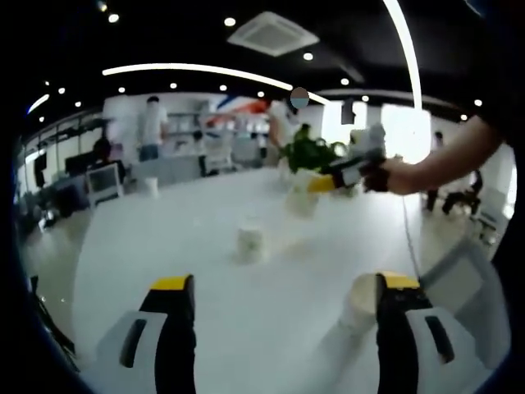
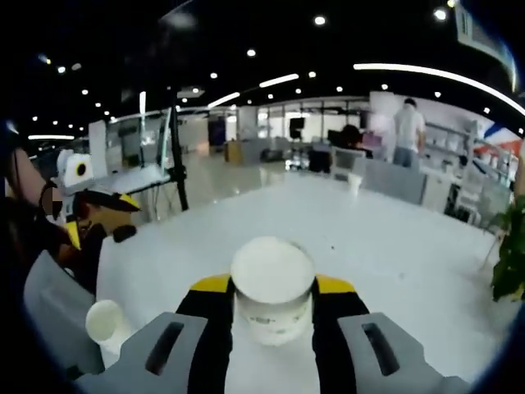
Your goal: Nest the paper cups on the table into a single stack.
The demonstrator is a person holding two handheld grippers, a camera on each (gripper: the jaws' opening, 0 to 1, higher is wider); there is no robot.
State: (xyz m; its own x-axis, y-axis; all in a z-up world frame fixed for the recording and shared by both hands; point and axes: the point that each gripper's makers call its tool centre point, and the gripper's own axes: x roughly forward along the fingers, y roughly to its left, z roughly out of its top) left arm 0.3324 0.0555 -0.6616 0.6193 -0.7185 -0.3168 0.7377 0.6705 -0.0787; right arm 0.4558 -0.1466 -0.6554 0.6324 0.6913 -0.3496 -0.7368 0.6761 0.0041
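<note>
The white table (image 1: 205, 246) carries every cup, and places here are given from it. In the right gripper view the right tool (image 2: 273, 308) is clenched around a white paper cup (image 2: 273, 291), held above the table near its close edge; the cup stands upright between the two yellow-tipped jaws, long axis vertical, one end facing the camera, though whether that end is rim or base cannot be told. In the same view a second cup (image 2: 107, 324) stands left of and lower than the held one, apart from the jaws, its open mouth up. In the left gripper view the left tool (image 1: 283, 328) hangs released, jaws spread wide with bare table between them; a pale cup (image 1: 361, 305) lies just beside its right jaw, touching or not unclear. Farther out at the table's middle stands a small upright cup (image 1: 250, 242). Beyond it, a cup in the other tool (image 1: 302, 195) hangs over the far half of the table. Contents of the cups are too blurred to read.
</note>
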